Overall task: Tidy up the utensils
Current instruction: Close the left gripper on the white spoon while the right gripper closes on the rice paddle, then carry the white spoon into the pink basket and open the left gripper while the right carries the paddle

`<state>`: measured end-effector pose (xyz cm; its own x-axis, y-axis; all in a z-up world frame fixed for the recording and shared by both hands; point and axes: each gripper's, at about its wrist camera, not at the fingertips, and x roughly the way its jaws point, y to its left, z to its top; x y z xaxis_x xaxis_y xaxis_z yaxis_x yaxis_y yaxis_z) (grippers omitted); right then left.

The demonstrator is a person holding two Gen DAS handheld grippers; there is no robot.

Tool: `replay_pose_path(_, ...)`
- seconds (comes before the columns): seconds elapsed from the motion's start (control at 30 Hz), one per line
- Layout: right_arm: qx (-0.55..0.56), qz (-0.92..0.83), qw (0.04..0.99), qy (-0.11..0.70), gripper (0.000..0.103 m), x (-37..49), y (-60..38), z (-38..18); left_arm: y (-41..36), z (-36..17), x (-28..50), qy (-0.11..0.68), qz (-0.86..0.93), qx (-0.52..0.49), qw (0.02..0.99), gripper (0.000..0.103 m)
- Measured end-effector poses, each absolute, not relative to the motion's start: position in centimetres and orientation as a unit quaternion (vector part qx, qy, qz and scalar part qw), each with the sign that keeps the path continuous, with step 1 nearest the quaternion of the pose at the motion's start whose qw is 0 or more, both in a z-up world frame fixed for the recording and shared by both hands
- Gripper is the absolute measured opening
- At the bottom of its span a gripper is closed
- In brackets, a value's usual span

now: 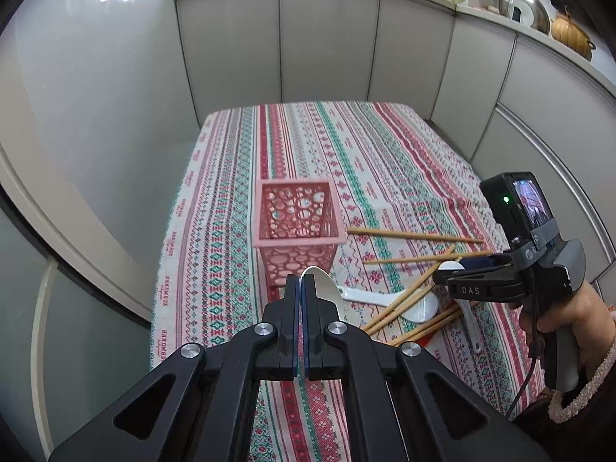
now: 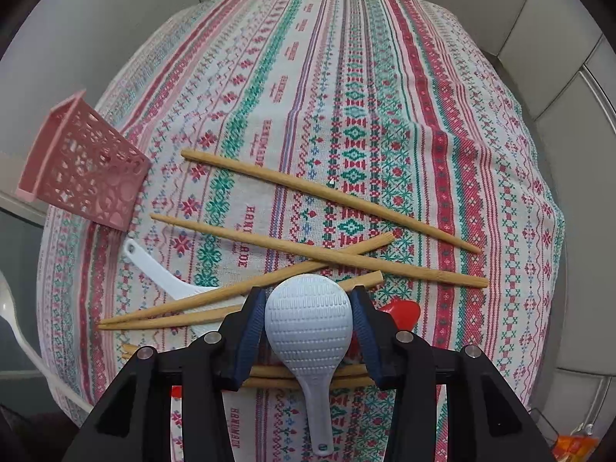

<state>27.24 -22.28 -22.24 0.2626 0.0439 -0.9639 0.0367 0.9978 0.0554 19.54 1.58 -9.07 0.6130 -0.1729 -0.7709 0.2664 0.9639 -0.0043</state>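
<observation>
Left wrist view: striped tablecloth (image 1: 385, 161) covered the table, cabinet panels (image 1: 327, 38) stood behind it. Pink perforated basket (image 1: 298, 227) stood upright straight ahead of the left gripper (image 1: 300, 278), just past its tips, nothing visible inside. Left gripper's jaws were nearly together, only a thin slit between them; a white spoon (image 1: 325, 283) showed just right of the right finger, bowl up, handle hidden behind the fingers. Whether the spoon was pinched or merely behind the tips, cannot tell. To the right of that claw lay scattered wooden chopsticks (image 1: 414, 235) and a second white spoon (image 1: 369, 296) flat on the cloth. Right gripper (image 1: 454, 275), held by a hand (image 1: 569, 323), hovered over that pile.

Right wrist view: same tablecloth (image 2: 346, 77) filled the frame. Basket (image 2: 82, 169) sat far to the left and ahead of the right gripper (image 2: 308, 300). Chopsticks (image 2: 331, 192) lay crossed ahead of and beneath the claw. Right gripper's jaws were spread wide, blue pads (image 2: 252, 331) on either side of a grey rice paddle (image 2: 308, 323); paddle head lay between the fingers, handle pointing back toward the camera, pads close to but not clearly pressing it. A white spoon (image 2: 158, 269) lay left of the claw under two chopsticks. A red utensil (image 2: 402, 313) peeked out just right of the right finger.
</observation>
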Motion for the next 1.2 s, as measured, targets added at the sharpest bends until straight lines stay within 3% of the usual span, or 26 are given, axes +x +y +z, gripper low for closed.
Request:
replay_pose_path(0.3,0.08,0.031,0.854,0.513,0.046,24.3,-22.9,-14.2,3.3,-2.8,19.2,0.336,-0.083,0.022,0.938,0.0)
replay_pose_path(0.53,0.108,0.047,0.881,0.459,0.046,23.7,-22.5,-10.7,2.5,1.3,20.1,0.237,-0.011,0.054,0.97,0.0)
replay_pose_path(0.73,0.117,0.05,0.882,0.453,0.046,24.0,-22.9,-10.5,2.0,-1.4,24.1,0.225,0.021,0.077,0.971,0.0)
replay_pose_path(1.2,0.123,0.052,0.878,0.459,0.046,24.4,-23.3,-11.6,1.1,-9.5,31.0,0.328,-0.008,0.076,0.942,0.001)
